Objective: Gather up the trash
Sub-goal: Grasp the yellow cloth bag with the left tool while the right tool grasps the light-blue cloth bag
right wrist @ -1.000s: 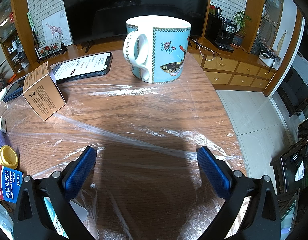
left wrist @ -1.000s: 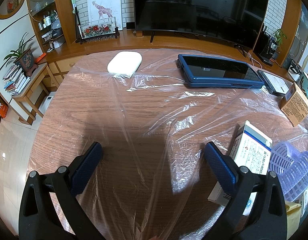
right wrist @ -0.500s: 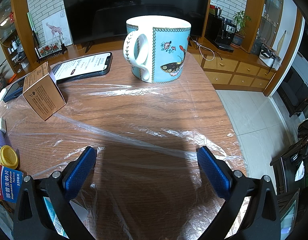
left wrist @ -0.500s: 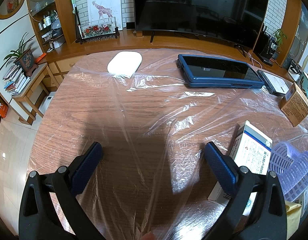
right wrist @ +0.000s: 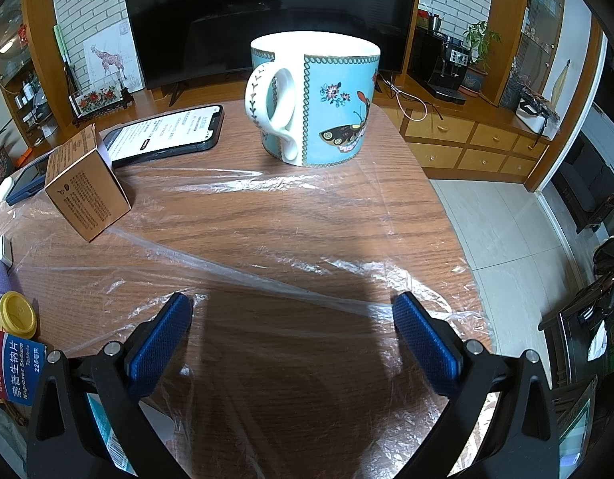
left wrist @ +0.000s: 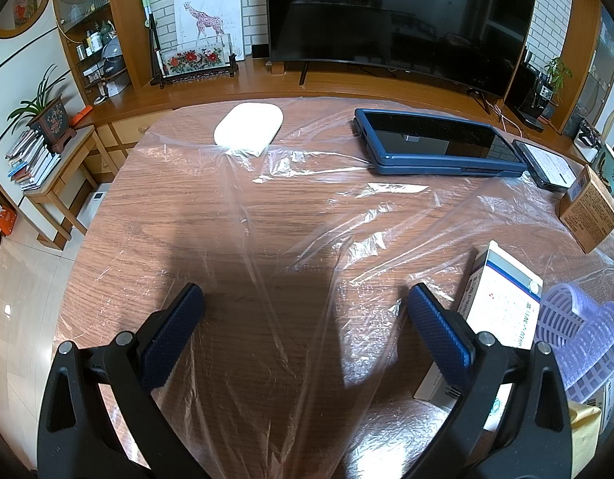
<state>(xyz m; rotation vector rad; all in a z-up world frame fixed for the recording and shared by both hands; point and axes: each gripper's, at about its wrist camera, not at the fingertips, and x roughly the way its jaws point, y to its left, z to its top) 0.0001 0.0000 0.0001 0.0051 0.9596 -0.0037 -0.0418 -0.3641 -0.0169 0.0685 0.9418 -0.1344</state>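
A clear plastic sheet [left wrist: 307,207] lies crumpled over the wooden table [left wrist: 155,207]; it also shows in the right wrist view [right wrist: 267,279]. My left gripper [left wrist: 305,307] is open and empty above the sheet. A white medicine box [left wrist: 502,303] and a purple mesh piece [left wrist: 578,327] lie just right of it. My right gripper [right wrist: 293,315] is open and empty over the sheet. A brown carton [right wrist: 85,191], a yellow cap [right wrist: 17,313] and a red-and-blue medicine box [right wrist: 15,363] lie at its left.
A blue butterfly mug [right wrist: 315,99] and a phone [right wrist: 167,133] stand at the far side of the table. A blue tablet [left wrist: 434,141] and a white oval pad [left wrist: 249,127] lie at the far edge. The table's right edge drops to tiled floor [right wrist: 506,231].
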